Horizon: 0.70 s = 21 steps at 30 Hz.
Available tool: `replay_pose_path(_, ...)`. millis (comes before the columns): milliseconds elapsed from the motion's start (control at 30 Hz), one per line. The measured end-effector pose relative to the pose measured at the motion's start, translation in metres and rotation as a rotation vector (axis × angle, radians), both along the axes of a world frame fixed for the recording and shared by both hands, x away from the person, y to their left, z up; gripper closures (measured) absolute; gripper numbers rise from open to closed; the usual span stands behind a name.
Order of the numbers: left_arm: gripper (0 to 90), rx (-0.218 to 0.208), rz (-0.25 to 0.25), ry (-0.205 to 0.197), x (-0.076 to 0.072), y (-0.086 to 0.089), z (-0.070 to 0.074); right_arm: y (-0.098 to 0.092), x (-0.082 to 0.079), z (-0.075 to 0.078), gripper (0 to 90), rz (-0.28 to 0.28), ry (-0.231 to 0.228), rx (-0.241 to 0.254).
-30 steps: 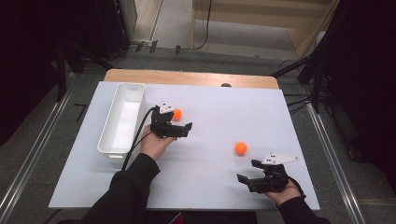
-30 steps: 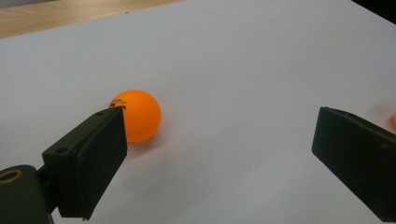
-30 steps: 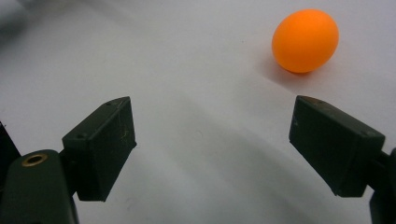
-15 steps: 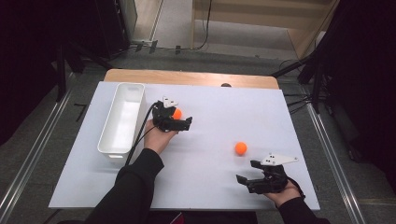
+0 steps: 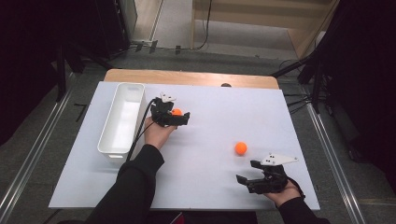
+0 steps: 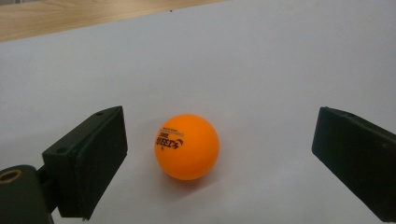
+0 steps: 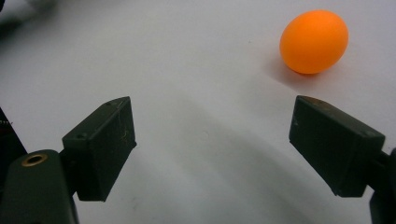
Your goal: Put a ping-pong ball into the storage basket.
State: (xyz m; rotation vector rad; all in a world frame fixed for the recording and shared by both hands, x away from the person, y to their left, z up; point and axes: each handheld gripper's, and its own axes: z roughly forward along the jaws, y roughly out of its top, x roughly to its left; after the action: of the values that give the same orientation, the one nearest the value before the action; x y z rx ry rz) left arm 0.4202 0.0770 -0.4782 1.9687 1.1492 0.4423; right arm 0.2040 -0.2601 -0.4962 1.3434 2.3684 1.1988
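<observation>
The left gripper (image 5: 180,115) is seen released, its jaws spread wide on either side of an orange ball (image 6: 187,146) that rests on the white bench surface (image 5: 210,140); in the left gripper view the ball lies between the jaws, nearer the left-hand one and touching neither, with black print visible on its side. In the high view this gripper is placed at about 10 o'clock from the bench centre, held in the left hand (image 5: 156,133), whose dark sleeve enters from 6 o'clock. Just beside it, toward 9 o'clock, a white rectangular bin (image 5: 122,122) is set lengthwise near the bench's left edge. The right gripper (image 5: 249,177) is likewise released and holds nothing; it is found near the bench's front edge at about 5 o'clock, carried in the right hand (image 5: 282,190), with a grey three-cornered plate on top. A second orange ball (image 5: 241,148) lies apart from it on the bench, at about 11 o'clock from that gripper; in the right gripper view it appears beyond the right-hand jaw, at 1 o'clock.
</observation>
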Motion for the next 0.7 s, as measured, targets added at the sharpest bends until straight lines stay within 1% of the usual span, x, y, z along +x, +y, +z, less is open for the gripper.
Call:
replay_pose_path(100, 3.5, -0.014, 0.012, 0.011, 0.004, 0.002, -0.002, 0.000, 0.000, 0.000, 12.9, 0.001, 0.001, 0.000)
replay_pose_path(133, 3.4, -0.009, 0.018, 0.012, 0.005, 0.003, -0.003, 0.000, 0.000, 0.000, 12.9, 0.002, 0.000, 0.001)
replay_pose_path(200, 3.5, -0.013, 0.020, 0.007, 0.006, 0.003, -0.003, 0.000, 0.000, 0.000, 12.9, 0.002, 0.000, 0.001)
replay_pose_path(233, 3.5, -0.014, 0.021, 0.011, 0.007, 0.002, -0.003, 0.001, 0.000, 0.000, 12.9, 0.002, 0.001, 0.001)
replay_pose_path(400, 3.4, 0.001, 0.021, 0.000, 0.011, -0.001, 0.000, 0.001, 0.000, 0.000, 12.9, 0.003, 0.001, 0.001)
replay_pose_path(433, 3.4, 0.001, 0.021, 0.000, 0.012, -0.001, 0.000, 0.000, 0.000, 0.000, 12.9, 0.005, -0.004, 0.000)
replay_pose_path(500, 3.4, -0.001, 0.027, 0.000, 0.014, -0.002, 0.002, 0.000, 0.000, 0.000, 12.9, 0.003, 0.003, 0.001)
replay_pose_path(567, 3.5, -0.006, 0.030, -0.010, 0.015, -0.003, 0.004, 0.000, 0.000, 0.000, 12.9, 0.006, 0.003, 0.003)
replay_pose_path(633, 3.4, 0.011, 0.026, -0.015, 0.017, -0.003, 0.006, 0.000, 0.000, 0.000, 12.9, 0.005, 0.001, -0.001)
replay_pose_path(667, 3.5, 0.003, 0.033, -0.009, 0.019, -0.004, 0.007, 0.001, 0.000, 0.000, 12.9, 0.005, 0.000, -0.002)
replay_pose_path(700, 3.5, 0.015, 0.034, -0.008, 0.020, -0.003, 0.007, 0.000, 0.000, 0.000, 12.9, 0.010, -0.002, -0.005)
